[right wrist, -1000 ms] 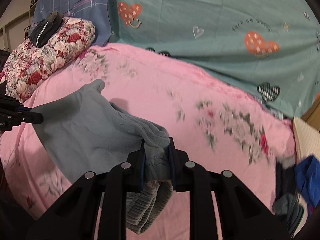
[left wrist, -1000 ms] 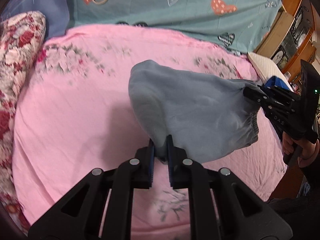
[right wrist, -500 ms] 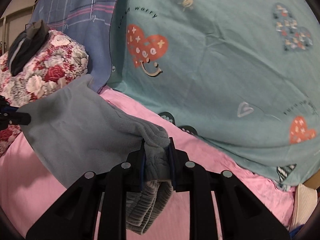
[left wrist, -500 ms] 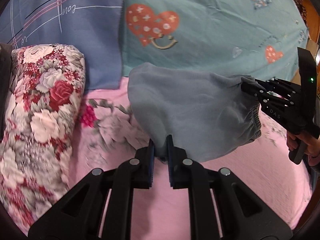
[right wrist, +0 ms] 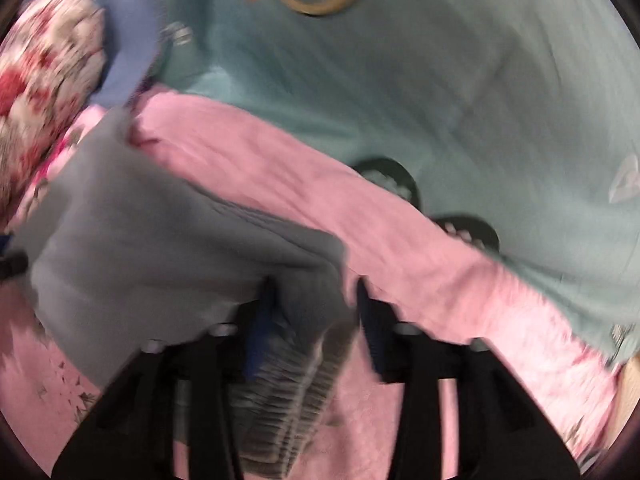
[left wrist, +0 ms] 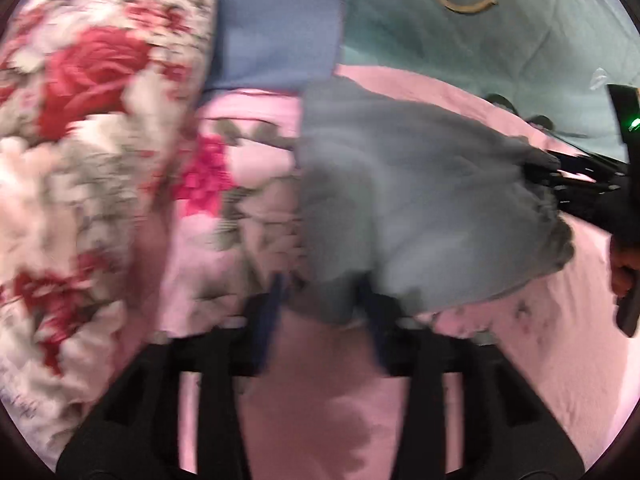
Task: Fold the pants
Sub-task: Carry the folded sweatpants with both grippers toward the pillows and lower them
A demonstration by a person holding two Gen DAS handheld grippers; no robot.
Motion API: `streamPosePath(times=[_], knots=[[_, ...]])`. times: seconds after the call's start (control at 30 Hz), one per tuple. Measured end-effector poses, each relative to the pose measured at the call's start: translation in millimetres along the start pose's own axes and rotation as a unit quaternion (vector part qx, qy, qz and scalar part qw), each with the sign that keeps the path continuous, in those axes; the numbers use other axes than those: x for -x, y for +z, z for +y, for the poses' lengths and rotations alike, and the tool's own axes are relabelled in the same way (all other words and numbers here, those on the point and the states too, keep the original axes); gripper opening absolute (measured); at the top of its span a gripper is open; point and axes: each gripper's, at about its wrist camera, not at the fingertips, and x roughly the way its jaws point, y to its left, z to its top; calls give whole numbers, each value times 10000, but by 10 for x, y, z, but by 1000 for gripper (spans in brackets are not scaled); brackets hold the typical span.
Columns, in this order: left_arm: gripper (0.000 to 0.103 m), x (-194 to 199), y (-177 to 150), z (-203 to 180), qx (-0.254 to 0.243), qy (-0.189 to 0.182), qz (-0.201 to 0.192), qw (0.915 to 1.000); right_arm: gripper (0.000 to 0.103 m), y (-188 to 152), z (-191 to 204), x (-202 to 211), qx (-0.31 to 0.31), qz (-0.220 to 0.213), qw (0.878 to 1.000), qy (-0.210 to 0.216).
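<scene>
Both tools have spread their fingers since half a second ago, when each was pinched tight on the cloth, and the cameras now sit lower and closer to the bed. Left wrist view, blurred: left tool [left wrist: 322, 304] has its fingers apart, with the near edge of the grey pants [left wrist: 420, 208] bunched in the gap between them; whether the cloth touches either pad is hard to say through the blur. Pants lie spread over the pink bedsheet [left wrist: 560, 340], reaching toward the right tool [left wrist: 544, 168], which comes in from the right edge at the gathered waistband end. Floral pillow [left wrist: 80, 140] fills the left side, and a blue cloth [left wrist: 276, 24] and teal heart-print blanket [left wrist: 500, 40] lie behind. Right wrist view, also smeared: right tool [right wrist: 316, 300] has its fingers apart, the ribbed waistband of the pants [right wrist: 160, 232] lying between them and closer to the left finger. Pants stretch away to the left over the pink bedsheet [right wrist: 400, 240]. Teal heart-print blanket [right wrist: 400, 80] covers the upper half, floral pillow [right wrist: 44, 64] sits top left.
</scene>
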Motion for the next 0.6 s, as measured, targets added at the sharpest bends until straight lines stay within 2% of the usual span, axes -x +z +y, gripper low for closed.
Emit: streamPosePath(times=[0.07,0.13,0.2,0.27,0.3,0.37,0.43,0.47,0.5,0.53,0.57,0.6], knots=[[58,157,33,84,158,114,-254,9995,50,2,-266,157,-674,-3,9966,475],[58,318,149,149,386,43,-610,9974,50,1,-477,419,-1286,-378,9874,841],[58,359,308,108,484,-291,-786,9953,50,44,-541,556,-1550,-667,9767,1328],[58,255,475,-17,367,-747,-829,9931,47,115,-495,498,-1618,-629,9660,1918],[58,171,523,-110,243,-762,-810,9935,45,135,-458,410,-1612,-532,9636,2064],[60,-154,575,-254,129,-645,-479,9967,45,87,-364,141,-1552,-202,9667,2023],[61,-550,558,-287,220,-359,6,9991,38,-44,-300,-192,-1567,411,9696,1834],[64,-580,532,-320,128,-209,-185,9995,38,-84,-314,-193,-1631,205,9683,1883],[64,-577,532,-378,-19,-53,-182,9998,38,-87,-308,-177,-1641,187,9686,1856],[66,-549,553,-439,-118,95,-64,9999,43,-63,-292,-143,-1664,280,9696,1772],[79,-469,574,-465,-99,118,-18,9999,49,-31,-275,-20,-1743,328,9692,1709],[86,-350,579,-474,-48,77,-54,9999,51,-17,-263,87,-1794,276,9688,1690]])
